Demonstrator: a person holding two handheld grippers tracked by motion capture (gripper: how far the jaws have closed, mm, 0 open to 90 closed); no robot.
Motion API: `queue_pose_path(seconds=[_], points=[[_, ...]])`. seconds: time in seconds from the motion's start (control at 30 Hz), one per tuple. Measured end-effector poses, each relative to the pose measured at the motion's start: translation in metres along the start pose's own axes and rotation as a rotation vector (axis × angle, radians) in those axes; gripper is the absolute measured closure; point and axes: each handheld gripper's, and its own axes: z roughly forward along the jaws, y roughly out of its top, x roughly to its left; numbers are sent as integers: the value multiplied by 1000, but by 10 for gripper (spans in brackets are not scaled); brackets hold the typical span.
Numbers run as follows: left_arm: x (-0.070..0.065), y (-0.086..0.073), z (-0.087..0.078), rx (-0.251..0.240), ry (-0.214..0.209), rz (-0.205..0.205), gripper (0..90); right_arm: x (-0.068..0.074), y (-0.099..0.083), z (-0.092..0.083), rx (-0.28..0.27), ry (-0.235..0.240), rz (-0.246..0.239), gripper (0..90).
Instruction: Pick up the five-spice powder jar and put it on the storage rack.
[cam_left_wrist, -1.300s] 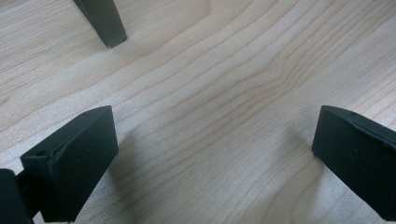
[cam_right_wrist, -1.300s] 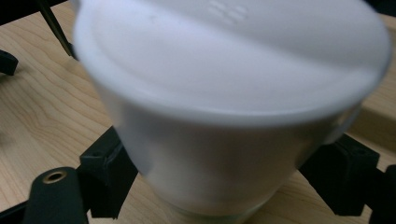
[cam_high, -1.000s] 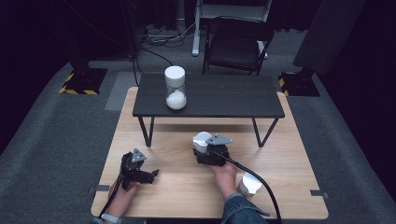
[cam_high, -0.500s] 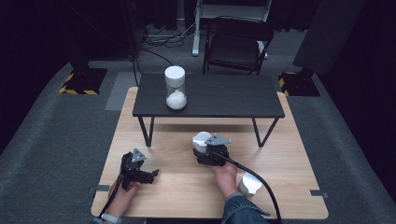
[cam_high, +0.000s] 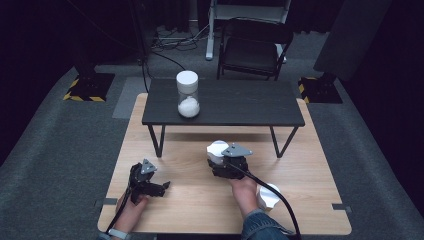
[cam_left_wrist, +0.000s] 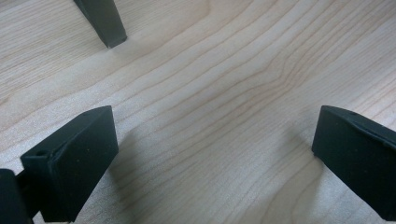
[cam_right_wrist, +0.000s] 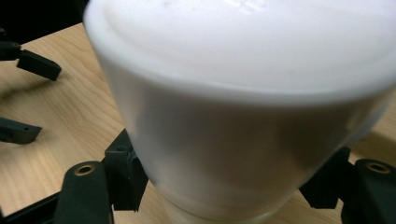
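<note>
My right gripper (cam_high: 221, 160) is shut on a white cup-shaped plastic piece (cam_high: 216, 149) just above the wooden table (cam_high: 190, 200), in front of the low black table. In the right gripper view the white piece (cam_right_wrist: 243, 107) sits close up between the black fingers (cam_right_wrist: 122, 176), with my right gripper (cam_right_wrist: 224, 184) pressing on its lower sides. My left gripper (cam_high: 161, 187) rests low at the front left, open. In its own view, my left gripper (cam_left_wrist: 210, 149) has bare wood between wide-spread jaws.
A low black table (cam_high: 235, 102) stands at the back and carries a clear jar (cam_high: 188, 95) with a white lid and white contents. Its leg (cam_left_wrist: 105, 23) is near my left gripper. Another white piece (cam_high: 268, 197) lies by the right forearm. A chair (cam_high: 255, 47) stands beyond.
</note>
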Motion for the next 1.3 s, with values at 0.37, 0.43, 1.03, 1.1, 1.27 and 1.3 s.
queue_pose_path(seconds=[0.37, 0.43, 1.03, 1.1, 1.27, 1.3], points=[[0, 0, 0, 0, 1, 1, 2, 7, 10, -24, -37, 11, -15, 307], [0, 0, 0, 0, 0, 1, 2, 8, 12, -27, -38, 18, -20, 307], [0, 0, 0, -1, 0, 1, 2, 12, 43, -55, -48, 70, -46, 307], [0, 0, 0, 0, -1, 0, 2, 12, 47, -58, -47, 71, -47, 307], [0, 0, 0, 0, 0, 1, 2, 9, 56, -67, -44, 76, -52, 307], [0, 0, 0, 0, 0, 0, 2, 9, 58, -69, -45, 77, -51, 307]])
